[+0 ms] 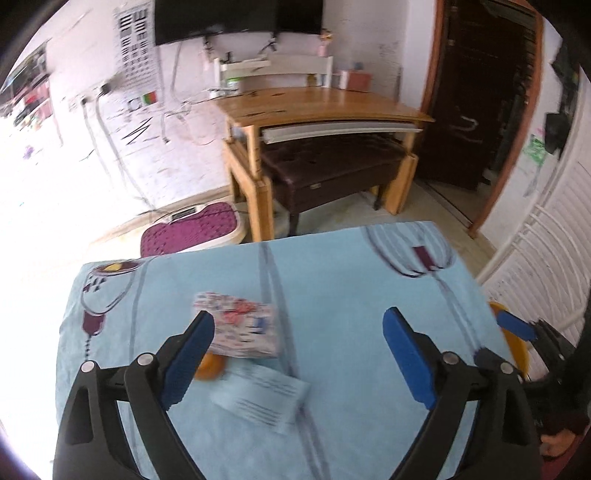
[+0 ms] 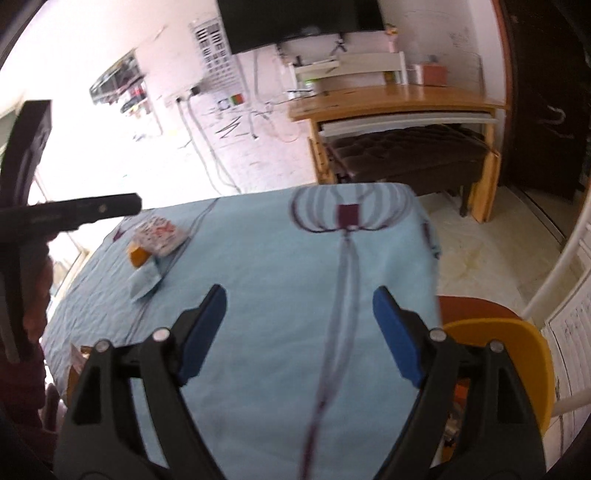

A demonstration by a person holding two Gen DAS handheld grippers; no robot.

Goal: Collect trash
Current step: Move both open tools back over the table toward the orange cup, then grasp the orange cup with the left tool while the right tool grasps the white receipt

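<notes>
A bench (image 1: 351,295) covered by a light blue cloth printed with dark wine-glass outlines fills the lower part of both wrist views. Beyond it, a wooden desk (image 1: 317,107) is seen against a white wall, with a dark padded stool (image 1: 332,173) tucked beneath and a black screen (image 1: 236,18) mounted above. A yellow chair (image 2: 517,362) stands just beside the bench's right edge.

The left hand-held gripper (image 1: 299,332) is held above the near part of the bench, its blue-padded jaws spread wide and nothing between them. The right hand-held gripper (image 2: 299,306) is likewise spread wide and empty, over the bench's right half.

The trash lies together in a small cluster on the left side of the bench — a crumpled wrapper with red and blue print (image 1: 243,328), a pale blue printed packet (image 1: 266,398) just nearer the camera, and a small orange item (image 1: 210,365) partly hidden under the wrapper's near edge. In the left wrist view, the cluster sits beside the left pad and between the jaws; whether anything is touched cannot be told. In the right wrist view the same pieces are seen well apart from the right hand-held gripper.
</notes>
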